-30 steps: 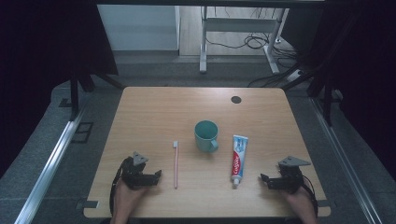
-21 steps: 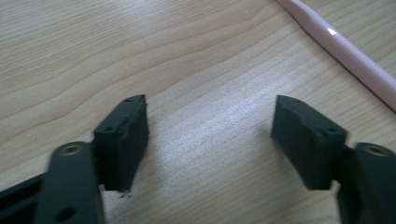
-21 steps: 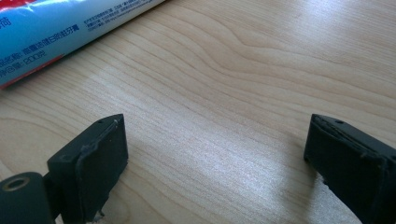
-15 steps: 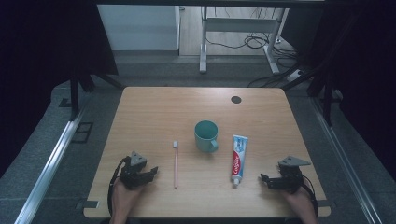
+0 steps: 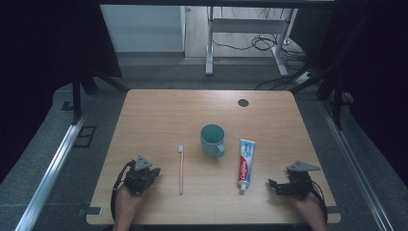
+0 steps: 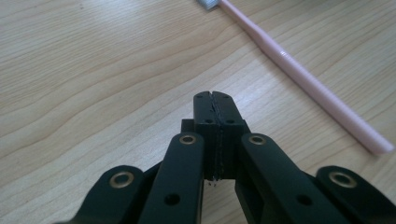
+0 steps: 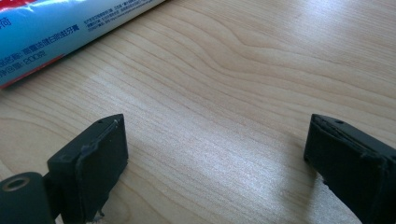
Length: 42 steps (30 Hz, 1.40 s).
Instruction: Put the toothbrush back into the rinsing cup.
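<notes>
A pink toothbrush lies lengthwise on the wooden table, with a teal mug to its right. A blue, white and red toothpaste tube lies right of the mug, cap toward me. My left gripper rests on the table left of the toothbrush. In the left gripper view, that gripper is shut on nothing, and the toothbrush runs past on its right. My right gripper rests right of the tube. In the right gripper view, it is open wide over bare wood, with the tube at upper left.
A small black round cap sits in the tabletop at the far right. Metal rails run along the floor on both sides. A desk frame and cables stand beyond the far edge.
My left hand and gripper have shifted very slightly to the left. The right gripper and the objects have not moved.
</notes>
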Available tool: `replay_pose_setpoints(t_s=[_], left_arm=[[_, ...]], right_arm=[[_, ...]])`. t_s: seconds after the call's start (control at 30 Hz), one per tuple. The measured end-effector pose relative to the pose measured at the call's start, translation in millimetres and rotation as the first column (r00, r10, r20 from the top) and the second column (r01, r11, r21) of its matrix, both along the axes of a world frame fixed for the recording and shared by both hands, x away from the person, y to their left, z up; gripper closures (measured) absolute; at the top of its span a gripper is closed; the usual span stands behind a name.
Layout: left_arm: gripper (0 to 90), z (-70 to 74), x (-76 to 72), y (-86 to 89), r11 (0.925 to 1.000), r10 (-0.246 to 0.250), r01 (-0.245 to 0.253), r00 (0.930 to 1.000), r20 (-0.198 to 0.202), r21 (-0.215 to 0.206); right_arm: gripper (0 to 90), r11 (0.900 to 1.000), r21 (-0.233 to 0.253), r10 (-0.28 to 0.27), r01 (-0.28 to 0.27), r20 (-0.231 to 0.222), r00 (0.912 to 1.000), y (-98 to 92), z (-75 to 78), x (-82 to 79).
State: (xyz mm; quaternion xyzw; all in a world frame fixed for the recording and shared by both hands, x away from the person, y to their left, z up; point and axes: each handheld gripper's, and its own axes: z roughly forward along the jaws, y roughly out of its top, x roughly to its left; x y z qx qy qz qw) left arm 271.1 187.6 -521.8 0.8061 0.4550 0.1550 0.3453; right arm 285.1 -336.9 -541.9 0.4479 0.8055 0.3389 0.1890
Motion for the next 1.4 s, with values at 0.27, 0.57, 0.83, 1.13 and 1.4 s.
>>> replay_pose_setpoints(t_s=[0.27, 0.57, 0.83, 1.13, 1.4], left_arm=[[89.4, 6.7, 0.6, -8.3, 0.9995, -0.031, 0.031, 0.9995, 0.009, -0.007], [89.3, 11.2, 3.7, -22.5, 0.9975, -0.064, 0.064, 0.9979, 0.004, -0.031], [89.3, 13.8, 5.8, -38.7, 0.9922, -0.114, 0.113, 0.9934, -0.009, -0.053], [89.0, 9.8, 4.7, -57.6, 0.9837, -0.170, 0.168, 0.9850, -0.030, -0.064], [88.9, 4.0, 1.8, -67.0, 0.9799, -0.192, 0.189, 0.9799, -0.054, -0.064]], right_arm=[[5.8, 1.000, 0.001, 0.000, 0.000, 0.000, 1.0000, 0.1, 0.0, 0.0], [5.8, 1.000, 0.000, 0.000, 0.000, 0.000, 1.0000, 0.0, 0.0, 0.1], [5.8, 1.000, 0.000, 0.000, 0.000, 0.000, 1.0000, 0.2, 0.0, 0.2], [5.7, 1.000, -0.001, 0.000, 0.000, 0.000, 1.0000, 0.2, 0.0, 0.4], [5.7, 1.000, 0.000, 0.000, 0.000, 0.000, 1.0000, 0.3, 0.0, 0.4]])
